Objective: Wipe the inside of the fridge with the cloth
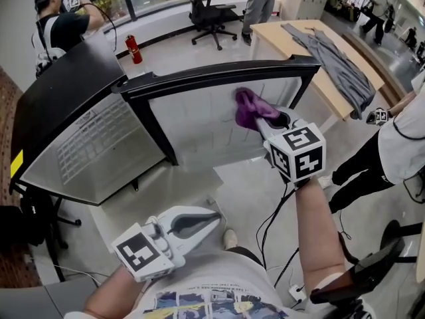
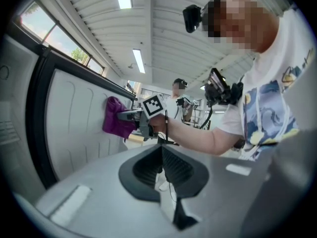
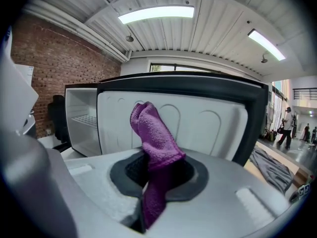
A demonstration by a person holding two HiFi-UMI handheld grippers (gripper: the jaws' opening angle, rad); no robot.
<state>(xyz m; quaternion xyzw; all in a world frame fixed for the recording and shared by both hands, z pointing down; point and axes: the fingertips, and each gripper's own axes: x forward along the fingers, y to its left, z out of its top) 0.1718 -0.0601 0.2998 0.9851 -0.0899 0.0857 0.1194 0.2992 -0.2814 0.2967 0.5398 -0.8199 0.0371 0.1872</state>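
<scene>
Standing at the left, a black fridge [image 1: 63, 95] is seen with its door [image 1: 199, 121] swung open toward the right. The white inside of the cabinet is exposed, and a wire shelf [image 1: 86, 138] is visible within it. On the floor beyond the fridge, a red fire extinguisher [image 1: 133, 48] is set against the far wall, and an office chair [image 1: 209, 15] is placed further right.

Near the person's body, low in the head view, the left tongs [image 1: 216, 219] are held well apart from the fridge. Their jaws are brought together at the tips and nothing is gripped between them, as is confirmed in the left gripper view.

The door's inner face is shown as a white moulded liner framed in black. Against the upper right part of this liner a purple cloth [image 1: 247, 106] is laid, bunched into a loose wad. The cloth is clamped by the right tongs [image 1: 260, 120], which are reached out toward the door at arm's length. In the right gripper view the jaws are seen closed on the lower part of the cloth, while its free end is raised above them in front of the liner.

At the far right a wooden worktop [image 1: 279, 38] is seen, with a grey garment [image 1: 339, 65] draped over it.
</scene>
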